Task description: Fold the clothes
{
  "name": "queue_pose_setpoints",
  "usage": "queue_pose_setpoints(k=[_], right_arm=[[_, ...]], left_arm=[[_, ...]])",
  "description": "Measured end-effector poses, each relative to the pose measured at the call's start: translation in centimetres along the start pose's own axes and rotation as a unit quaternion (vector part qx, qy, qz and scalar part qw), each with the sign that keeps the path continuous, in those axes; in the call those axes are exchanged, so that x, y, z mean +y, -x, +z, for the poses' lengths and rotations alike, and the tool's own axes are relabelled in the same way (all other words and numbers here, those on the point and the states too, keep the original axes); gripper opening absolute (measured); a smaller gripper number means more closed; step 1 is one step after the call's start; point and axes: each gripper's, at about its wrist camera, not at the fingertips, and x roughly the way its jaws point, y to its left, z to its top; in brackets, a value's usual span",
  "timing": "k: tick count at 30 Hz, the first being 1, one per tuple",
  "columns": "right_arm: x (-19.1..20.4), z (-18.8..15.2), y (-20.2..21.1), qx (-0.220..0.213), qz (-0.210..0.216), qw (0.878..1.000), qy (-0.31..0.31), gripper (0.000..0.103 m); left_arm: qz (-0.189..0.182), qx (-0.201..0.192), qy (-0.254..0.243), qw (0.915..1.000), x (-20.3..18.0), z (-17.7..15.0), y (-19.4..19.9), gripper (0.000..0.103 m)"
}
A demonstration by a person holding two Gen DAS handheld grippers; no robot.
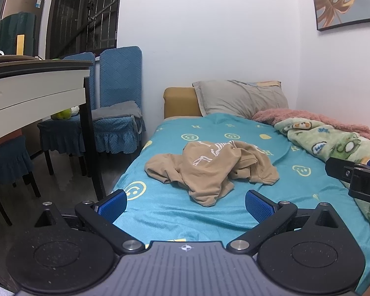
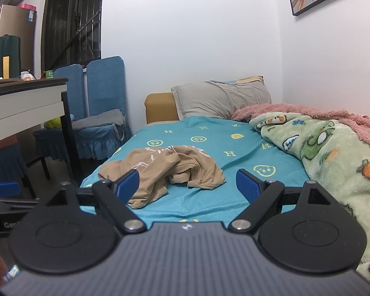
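Note:
A crumpled tan shirt (image 1: 209, 167) with white line print lies in a heap in the middle of the teal bed sheet (image 1: 175, 212). My left gripper (image 1: 185, 206) hovers open above the bed's near end, short of the shirt, with nothing between its blue pads. In the right wrist view the same tan shirt (image 2: 165, 170) lies ahead and to the left. My right gripper (image 2: 187, 186) is open and empty too; its left pad overlaps the shirt's near edge in the picture. The right gripper's body (image 1: 357, 177) shows at the left view's right edge.
A green cartoon blanket (image 2: 328, 162) and a pink fluffy one (image 2: 308, 113) pile along the bed's right side by the wall. A grey pillow (image 2: 222, 98) leans at the head. Left of the bed stand blue-covered chairs (image 1: 118, 113) and a white table (image 1: 34, 88).

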Motion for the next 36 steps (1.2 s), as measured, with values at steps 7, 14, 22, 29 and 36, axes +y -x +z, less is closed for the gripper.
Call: queue_pose_setpoints(k=[7,14,22,29,36], right_arm=[[-0.2,0.1,0.4,-0.014,-0.009,1.0,-0.012,0.087],[-0.7,0.9,1.0,-0.031,-0.021,0.999,-0.023,0.087],[-2.5,3.5,0.7,-0.055,-0.033,0.996,-0.056,0.087],[-4.3,10.2,-2.2,-0.083,-0.027,0.994,-0.059,0.087],[-8.5,9.5,-8.0,-0.036,-0.05,0.994,-0.087,0.087]], left_arm=[[0.005,0.011,0.004,0.9999,0.0,-0.1,-0.3,0.103],[0.01,0.011,0.008,0.9998,-0.5,0.2,0.4,0.103],[-0.015,0.007,-0.036,0.9992,-4.3,3.3,-1.0,0.103],[-0.05,0.064,-0.068,0.9944,-6.6,2.6,-8.0,0.103],[-0.092,0.139,-0.128,0.9776,-9.2,-0.7,-17.0,0.088]])
